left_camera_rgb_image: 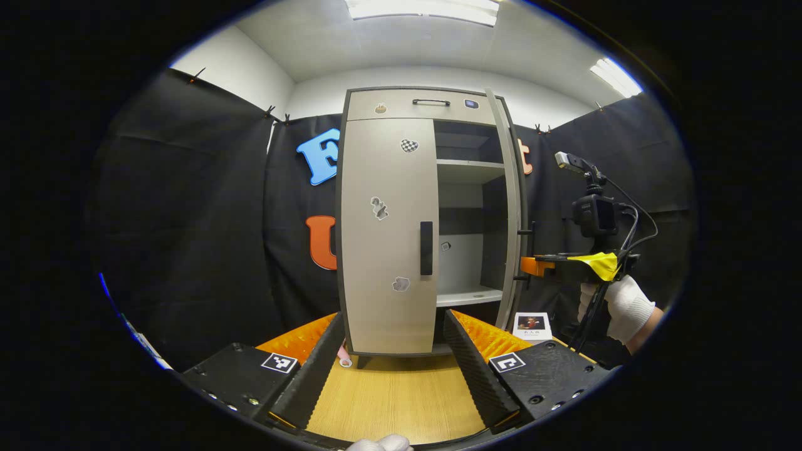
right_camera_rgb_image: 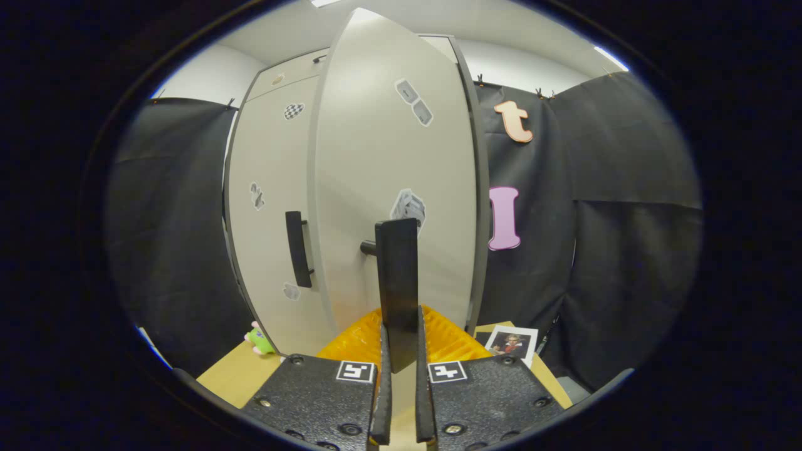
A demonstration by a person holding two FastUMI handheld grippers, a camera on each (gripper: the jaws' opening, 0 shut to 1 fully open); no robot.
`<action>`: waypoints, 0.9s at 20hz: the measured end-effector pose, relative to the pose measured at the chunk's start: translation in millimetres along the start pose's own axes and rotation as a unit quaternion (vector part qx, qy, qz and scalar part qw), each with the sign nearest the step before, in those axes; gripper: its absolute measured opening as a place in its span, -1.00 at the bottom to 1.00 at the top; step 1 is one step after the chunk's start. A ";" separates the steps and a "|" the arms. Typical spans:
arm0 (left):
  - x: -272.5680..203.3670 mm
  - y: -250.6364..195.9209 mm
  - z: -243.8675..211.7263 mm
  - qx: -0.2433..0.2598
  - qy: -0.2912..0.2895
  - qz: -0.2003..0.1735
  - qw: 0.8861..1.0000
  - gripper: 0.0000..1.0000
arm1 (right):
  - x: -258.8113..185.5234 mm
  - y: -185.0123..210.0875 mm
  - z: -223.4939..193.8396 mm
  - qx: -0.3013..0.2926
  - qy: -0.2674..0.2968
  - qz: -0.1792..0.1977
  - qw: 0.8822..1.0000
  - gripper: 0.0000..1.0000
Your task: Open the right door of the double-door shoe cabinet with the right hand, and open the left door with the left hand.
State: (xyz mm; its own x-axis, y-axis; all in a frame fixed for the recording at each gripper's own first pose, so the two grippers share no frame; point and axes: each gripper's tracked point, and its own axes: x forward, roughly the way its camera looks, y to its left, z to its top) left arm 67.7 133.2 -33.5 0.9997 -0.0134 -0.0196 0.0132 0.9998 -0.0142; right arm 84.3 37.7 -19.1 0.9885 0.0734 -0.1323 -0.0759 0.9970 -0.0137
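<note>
The grey double-door shoe cabinet (left_camera_rgb_image: pixel 388 238) stands on a wooden table. Its left door (left_camera_rgb_image: pixel 385 207) is closed, with a black vertical handle (left_camera_rgb_image: pixel 426 248) at its inner edge. The right door (left_camera_rgb_image: pixel 510 213) is swung out and seen edge-on, baring the shelves (left_camera_rgb_image: pixel 470 169). My left gripper (left_camera_rgb_image: pixel 395 319) is open, low in front of the left door and apart from it. In the right gripper view the right door (right_camera_rgb_image: pixel 401 156) stands close ahead. My right gripper (right_camera_rgb_image: pixel 400 376) is shut on that door's black handle (right_camera_rgb_image: pixel 398 282). A gloved hand (left_camera_rgb_image: pixel 626 307) holds this gripper (left_camera_rgb_image: pixel 545 263).
A drawer with a black handle (left_camera_rgb_image: pixel 431 101) tops the cabinet. A small photo card (left_camera_rgb_image: pixel 531 326) lies on the table (left_camera_rgb_image: pixel 395 394) right of the cabinet. A green toy (right_camera_rgb_image: pixel 258 338) sits by the cabinet's left foot. Black cloth walls surround the booth.
</note>
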 end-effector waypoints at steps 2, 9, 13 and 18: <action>7.5 3.0 -1.2 0.001 0.001 -0.007 1.000 0.91 | -6.3 -10.5 -0.8 0.009 -0.003 0.000 1.000 -0.65; 38.8 6.7 -1.8 0.000 0.003 -0.038 0.999 0.91 | -20.5 -45.9 -1.4 0.011 -0.008 -0.021 1.000 -0.79; 50.4 13.6 -2.0 0.000 0.003 -0.057 0.998 0.91 | -29.5 -85.0 0.4 0.010 -0.012 -0.048 0.999 -0.93; 59.2 3.8 -10.8 0.003 0.004 -0.075 0.997 0.91 | -26.9 -128.9 1.3 0.020 -0.008 -0.050 0.998 -0.93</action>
State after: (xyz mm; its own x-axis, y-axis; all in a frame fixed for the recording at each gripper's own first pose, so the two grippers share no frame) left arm 126.7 136.0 -45.5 0.9863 -0.1626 -0.0263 0.1623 0.9867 -0.0115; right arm 67.7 -92.7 -12.5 0.9929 -0.0273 -0.1155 0.0291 0.9995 0.0134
